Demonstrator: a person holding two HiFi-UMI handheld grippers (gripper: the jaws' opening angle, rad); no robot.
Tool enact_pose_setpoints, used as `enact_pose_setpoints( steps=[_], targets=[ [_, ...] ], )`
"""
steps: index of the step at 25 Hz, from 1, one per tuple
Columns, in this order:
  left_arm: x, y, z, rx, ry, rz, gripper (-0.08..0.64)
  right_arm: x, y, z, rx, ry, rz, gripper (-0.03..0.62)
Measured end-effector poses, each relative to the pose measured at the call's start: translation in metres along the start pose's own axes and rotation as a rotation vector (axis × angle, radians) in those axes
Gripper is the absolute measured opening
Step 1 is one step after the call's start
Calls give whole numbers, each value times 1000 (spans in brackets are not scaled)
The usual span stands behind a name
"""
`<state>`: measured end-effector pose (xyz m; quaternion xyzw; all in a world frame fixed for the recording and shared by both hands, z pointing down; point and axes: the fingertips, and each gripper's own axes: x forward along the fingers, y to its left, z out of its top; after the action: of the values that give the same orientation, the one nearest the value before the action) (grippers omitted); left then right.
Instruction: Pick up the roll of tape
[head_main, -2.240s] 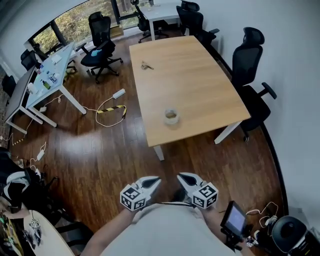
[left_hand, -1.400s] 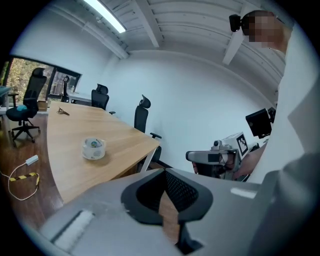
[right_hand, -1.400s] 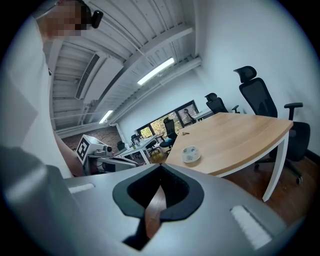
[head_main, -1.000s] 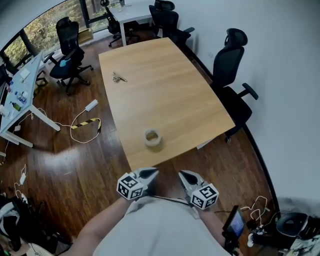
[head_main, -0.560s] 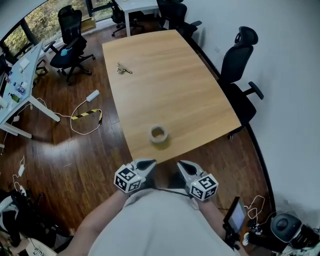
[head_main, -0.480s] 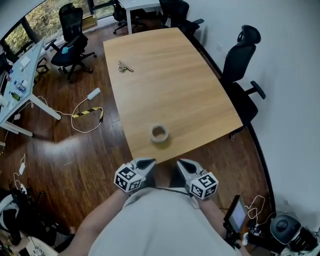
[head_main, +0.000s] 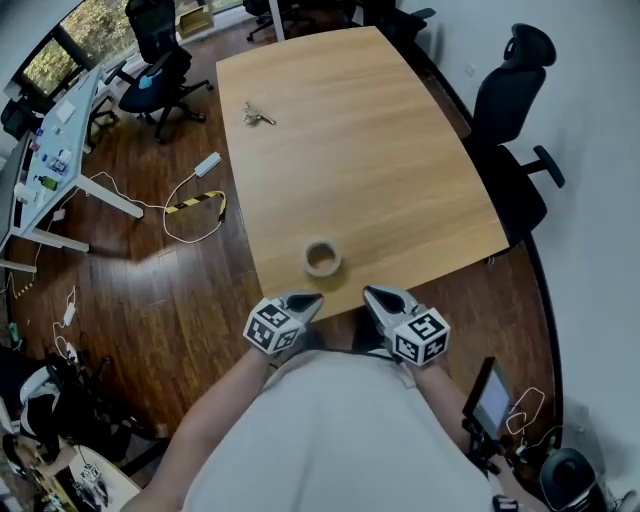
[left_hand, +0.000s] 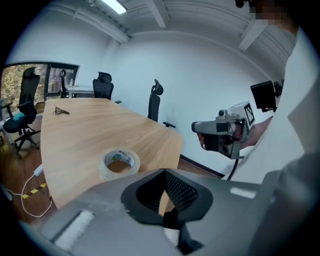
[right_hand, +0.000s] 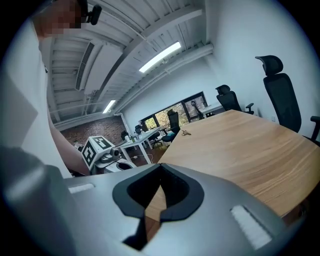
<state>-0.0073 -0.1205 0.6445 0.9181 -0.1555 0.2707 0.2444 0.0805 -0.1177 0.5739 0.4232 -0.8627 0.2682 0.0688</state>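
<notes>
Now your left gripper (head_main: 308, 299) and right gripper (head_main: 372, 294) hover at the tabletop's (head_main: 400, 170) near edge, both jaws together on nothing. The roll of tape (head_main: 322, 258) lies flat just beyond the left gripper at 12 o'clock. Keys (head_main: 258, 116) lie far off at 11 o'clock.

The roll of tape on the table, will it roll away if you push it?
Probably not: the roll of tape lies flat, hole up, so it would likely slide on the smooth wooden table instead. It looks hollow, so probably light. It sits near the table's edge, so a hard shove might knock it off.
</notes>
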Motion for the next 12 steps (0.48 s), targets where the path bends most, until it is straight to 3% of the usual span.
enact_pose_setpoints(
  steps=[5, 12],
  targets=[
    [27, 26, -2, 0, 123, 90, 5, 3, -37, 7, 17, 15, 30, 6],
    [54, 51, -12, 106, 354, 189, 9, 8, -72, 4, 63, 37, 75, 6]
  ],
)
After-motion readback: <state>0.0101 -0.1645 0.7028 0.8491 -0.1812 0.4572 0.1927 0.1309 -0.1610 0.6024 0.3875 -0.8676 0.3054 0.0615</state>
